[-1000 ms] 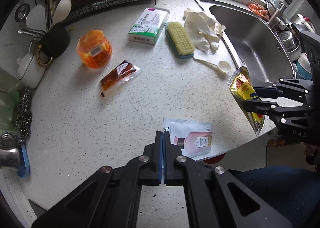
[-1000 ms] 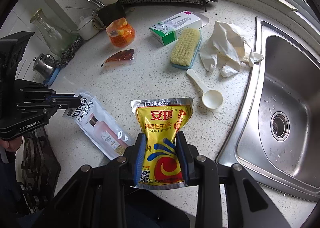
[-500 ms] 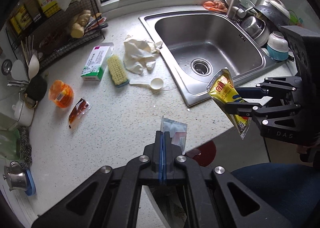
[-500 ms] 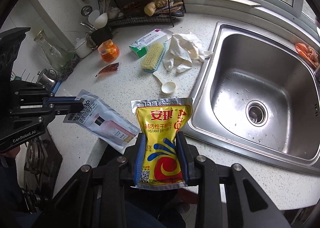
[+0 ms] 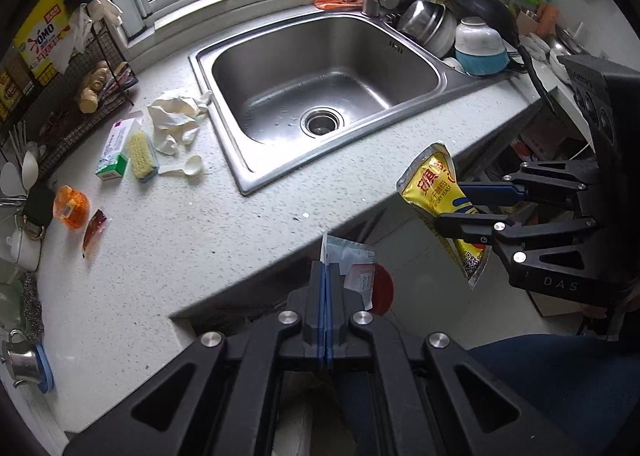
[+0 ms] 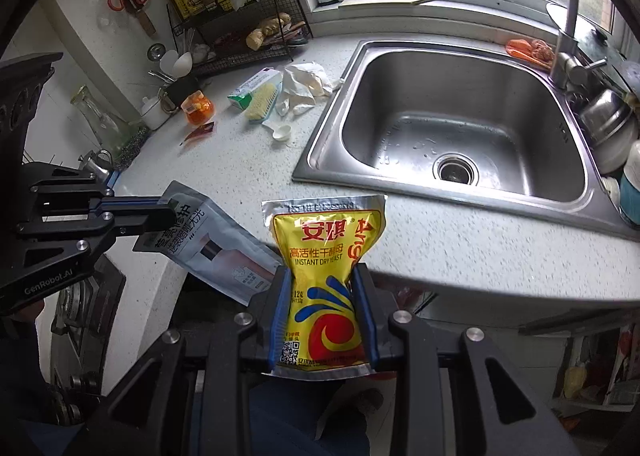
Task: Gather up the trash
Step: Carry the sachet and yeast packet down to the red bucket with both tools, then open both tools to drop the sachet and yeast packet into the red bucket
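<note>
My right gripper is shut on a yellow instant dry yeast packet, which it holds upright in the air beyond the counter's front edge; in the left wrist view that packet hangs at the right between the right gripper fingers. My left gripper is shut on the edge of a flat grey-and-pink sachet, also off the counter; the right wrist view shows this sachet pinched at its top corner by the left gripper. A small red sauce packet and crumpled white paper lie on the counter.
A steel sink sits in the speckled counter. Left of it lie a green-white box, scrub brush, white scoop and orange jar. Dishes are stacked right of the sink. A red round thing shows below.
Both grippers have drawn back from the counter and risen a little, carrying their packets. The sachet has left the countertop and now hangs past the front edge. The sink has come into full view.
</note>
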